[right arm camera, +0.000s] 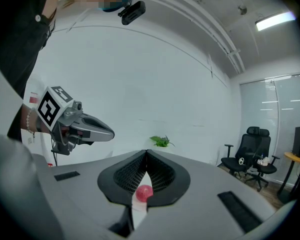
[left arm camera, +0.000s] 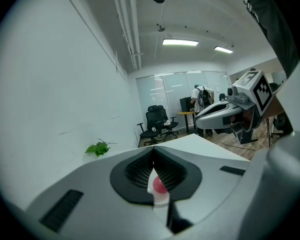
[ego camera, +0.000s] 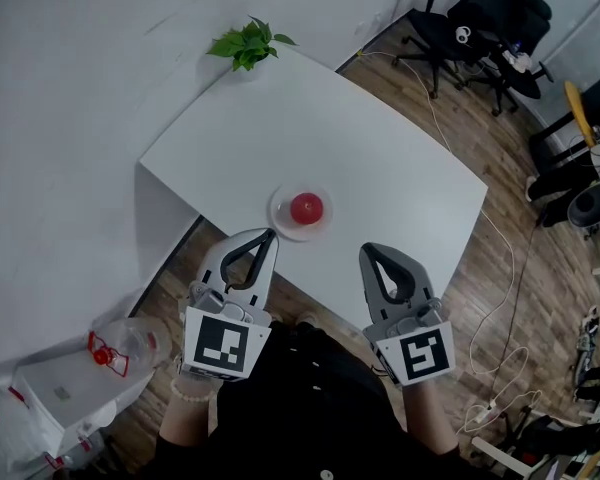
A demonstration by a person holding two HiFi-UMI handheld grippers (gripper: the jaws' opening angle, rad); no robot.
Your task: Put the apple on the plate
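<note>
A red apple (ego camera: 306, 208) rests on a small white plate (ego camera: 280, 226) near the front edge of the white table (ego camera: 380, 158). My left gripper (ego camera: 271, 234) is held just before the plate's near-left rim, jaws shut and empty. My right gripper (ego camera: 365, 250) is off the table's front edge to the plate's right, also shut and empty. In the left gripper view, the apple (left arm camera: 159, 185) shows through the gap below the closed tips of the left gripper (left arm camera: 153, 149). The right gripper view likewise shows the apple (right arm camera: 144, 190) beyond the right gripper (right arm camera: 146, 152).
A potted green plant (ego camera: 248, 43) stands at the table's far corner by the wall. Black office chairs (ego camera: 460, 28) sit at the back right. A white cable (ego camera: 500, 308) trails over the wooden floor. A clear plastic jug (ego camera: 120, 348) lies at the lower left.
</note>
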